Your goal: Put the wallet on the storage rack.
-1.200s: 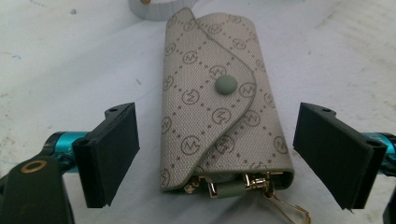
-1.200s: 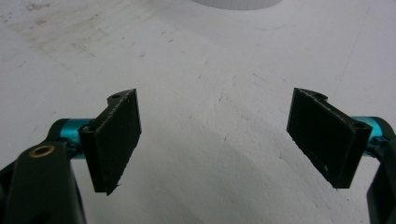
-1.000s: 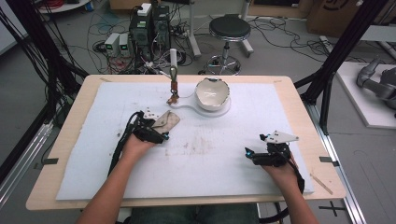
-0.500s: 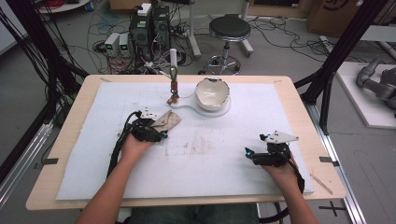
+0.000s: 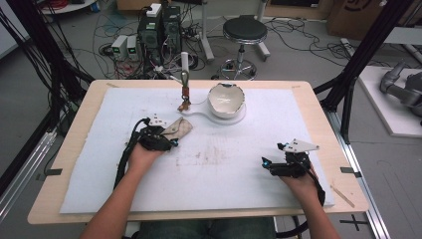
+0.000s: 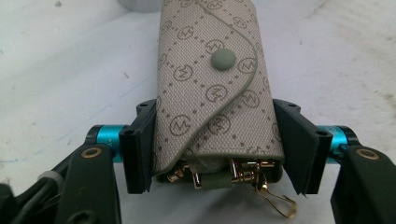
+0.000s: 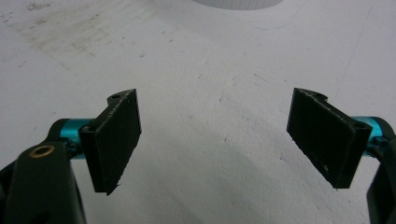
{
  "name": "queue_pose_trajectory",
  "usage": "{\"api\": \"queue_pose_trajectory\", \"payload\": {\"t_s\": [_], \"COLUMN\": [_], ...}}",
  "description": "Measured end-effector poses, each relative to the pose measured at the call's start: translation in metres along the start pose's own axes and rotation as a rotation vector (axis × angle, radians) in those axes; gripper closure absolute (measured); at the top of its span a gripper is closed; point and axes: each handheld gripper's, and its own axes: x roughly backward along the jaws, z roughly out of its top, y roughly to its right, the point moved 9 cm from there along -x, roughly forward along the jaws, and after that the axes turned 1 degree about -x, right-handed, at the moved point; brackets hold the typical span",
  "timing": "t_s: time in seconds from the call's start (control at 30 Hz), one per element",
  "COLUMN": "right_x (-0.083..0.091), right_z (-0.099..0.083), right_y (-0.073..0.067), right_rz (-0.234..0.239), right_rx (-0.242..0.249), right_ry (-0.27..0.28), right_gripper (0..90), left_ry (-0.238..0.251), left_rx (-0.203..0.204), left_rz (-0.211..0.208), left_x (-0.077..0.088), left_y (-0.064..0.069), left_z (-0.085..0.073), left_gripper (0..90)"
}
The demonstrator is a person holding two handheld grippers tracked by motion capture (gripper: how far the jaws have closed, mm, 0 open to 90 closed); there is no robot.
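My left claw (image 6: pixel 215 144) has just been closing, and its jaws now stand narrow, pressed against both long sides of the key pouch (image 6: pixel 212 88). A second ago they stood wider around it. Both hands sit where they were, and the pouch lies at the same spot on the surface (image 5: pixel 224 169), left of centre, just ahead of my left hand (image 5: pixel 144 154).

The pouch is beige monogram fabric with a snapped flap and one round grey button (image 6: pixel 223 59). Its near end gapes toward the camera, and inside I see gold key hooks (image 6: pixel 247 170); one clasp (image 6: pixel 280 205) hangs out past the lip onto the white mat (image 5: pixel 99 164).

At the far middle of the surface a white bowl (image 5: pixel 226 99) with a broken rim stands on a white board (image 5: pixel 199 113); I cannot tell what is in it. A small upright stand (image 5: pixel 184 84) rises just left of it.

My right claw (image 7: pixel 215 135) is wide, nothing between its jaws, hovering over bare mat near the right front of the surface, well apart from the pouch.

Between the two claws the mat lies open, marked by a brownish stain (image 5: pixel 209 154). The left edge, front edge and right edge all lie well away from the pouch. The bowl and the stand are the nearest things ahead of it.
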Motion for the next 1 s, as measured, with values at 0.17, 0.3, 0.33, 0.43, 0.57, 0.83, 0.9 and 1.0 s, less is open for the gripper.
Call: {"api": "queue_pose_trajectory", "payload": {"t_s": [0.17,0.3,0.33,0.43,0.57,0.83,0.9,1.0], "right_x": [0.0,0.0,0.0,0.0,-0.002,-0.003,-0.003,-0.005], "right_z": [0.001,0.001,0.001,0.003,0.004,0.003,0.003,0.003], "right_y": [-0.001,-0.003,-0.003,-0.003,-0.005,-0.003,-0.003,-0.004], "right_rz": [0.0,0.004,0.004,0.005,0.012,0.015,0.012,0.017], "right_rx": [0.002,0.003,0.003,0.005,0.007,0.008,0.006,0.006], "right_ry": [0.002,0.002,0.002,0.005,0.008,0.004,0.004,0.0], "right_gripper": [17.9,17.9,17.9,17.9,17.9,17.9,17.9,17.9], "left_ry": [0.033,0.051,0.058,0.062,0.075,0.072,0.066,0.053], "left_rx": [-0.029,-0.055,-0.059,-0.074,-0.124,-0.17,-0.173,-0.183], "left_rz": [-0.022,-0.036,-0.041,-0.044,-0.057,-0.079,-0.081,-0.082], "left_x": [0.012,0.022,0.024,0.026,0.03,0.026,0.023,0.015], "left_y": [0.01,0.018,0.021,0.023,0.035,0.049,0.05,0.054], "left_z": [0.015,0.03,0.035,0.042,0.069,0.109,0.114,0.124], "left_gripper": [36.5,36.5,36.5,36.5,36.5,36.4,36.4,36.4]}}
